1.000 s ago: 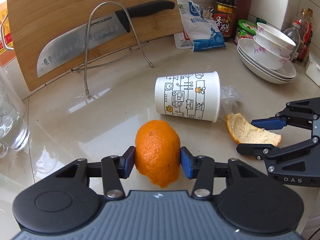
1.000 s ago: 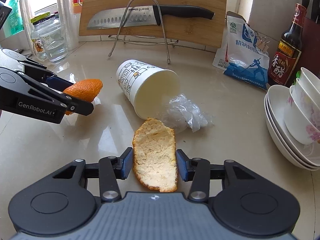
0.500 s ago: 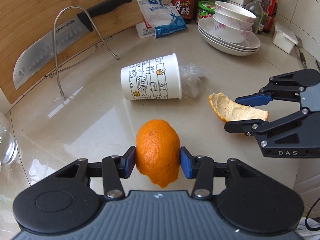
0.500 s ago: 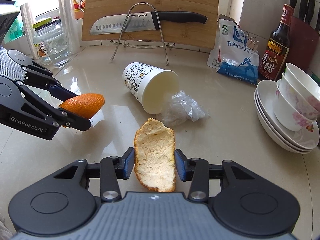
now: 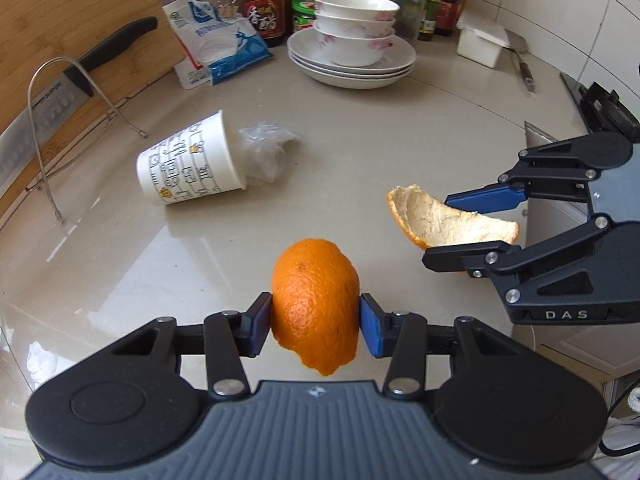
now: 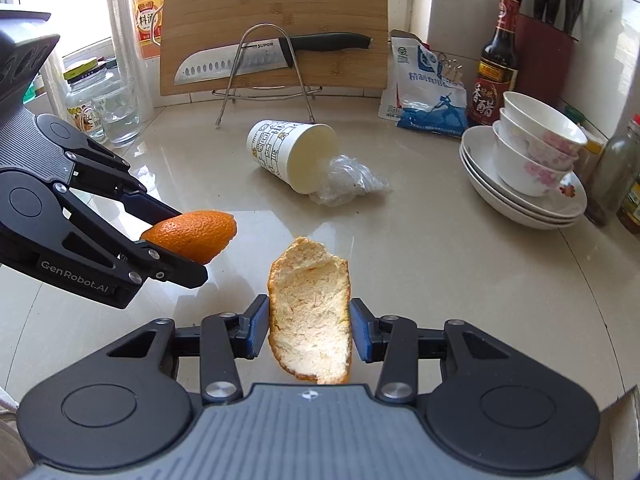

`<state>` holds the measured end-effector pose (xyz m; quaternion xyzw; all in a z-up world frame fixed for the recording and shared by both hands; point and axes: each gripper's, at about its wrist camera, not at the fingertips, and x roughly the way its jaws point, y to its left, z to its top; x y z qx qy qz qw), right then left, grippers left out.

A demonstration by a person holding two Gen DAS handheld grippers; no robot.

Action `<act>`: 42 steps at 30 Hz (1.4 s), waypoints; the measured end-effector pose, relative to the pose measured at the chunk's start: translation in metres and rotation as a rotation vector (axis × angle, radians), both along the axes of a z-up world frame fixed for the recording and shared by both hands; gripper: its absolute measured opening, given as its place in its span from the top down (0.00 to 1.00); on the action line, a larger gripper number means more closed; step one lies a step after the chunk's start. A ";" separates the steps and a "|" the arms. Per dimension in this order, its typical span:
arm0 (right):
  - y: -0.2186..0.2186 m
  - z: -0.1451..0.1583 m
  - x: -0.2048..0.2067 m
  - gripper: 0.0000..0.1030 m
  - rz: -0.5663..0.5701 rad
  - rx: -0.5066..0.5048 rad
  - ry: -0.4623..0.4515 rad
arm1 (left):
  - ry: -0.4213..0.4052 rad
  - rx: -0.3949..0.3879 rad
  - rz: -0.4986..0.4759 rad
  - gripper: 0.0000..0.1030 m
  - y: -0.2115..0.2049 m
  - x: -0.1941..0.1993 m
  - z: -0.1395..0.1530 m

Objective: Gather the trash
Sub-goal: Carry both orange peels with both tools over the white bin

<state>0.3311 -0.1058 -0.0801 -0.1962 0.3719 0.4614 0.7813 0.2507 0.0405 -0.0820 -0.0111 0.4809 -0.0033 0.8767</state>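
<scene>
Bright daylight, apparently from the window (image 6: 80, 8) at upper left, blown out white. Glossy countertop (image 5: 400, 140) carries soft glare streaks and faint shadows. Strong fisheye bending at edges; centre sharp.

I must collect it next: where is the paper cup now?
The cup lies on its side mid-counter, in front of the knife rack, its mouth against crumpled plastic.

A: kitchen's pretty bright, daylight coming through the window (image 6: 80, 4) far left, glaring off the glossy beige countertop (image 6: 460, 272).

B: yeah, white tiled wall (image 5: 560, 20) far right, and a wooden cutting board (image 6: 280, 12) leaning up at the back.
</scene>
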 end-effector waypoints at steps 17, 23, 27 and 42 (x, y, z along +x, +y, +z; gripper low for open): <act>-0.108 0.003 -0.060 0.54 -0.299 -0.002 0.015 | 0.005 -0.032 -0.285 0.56 -0.102 -0.005 0.002; -0.150 -0.003 -0.076 0.53 -0.415 -0.009 0.027 | 0.004 -0.069 -0.377 0.56 -0.144 0.004 -0.001; -0.177 -0.008 -0.086 0.53 -0.498 -0.025 0.034 | 0.010 -0.096 -0.437 0.56 -0.171 0.010 -0.006; -0.263 -0.076 -0.095 0.53 -0.749 -0.061 0.131 | 0.017 -0.109 -0.555 0.56 -0.239 0.022 -0.029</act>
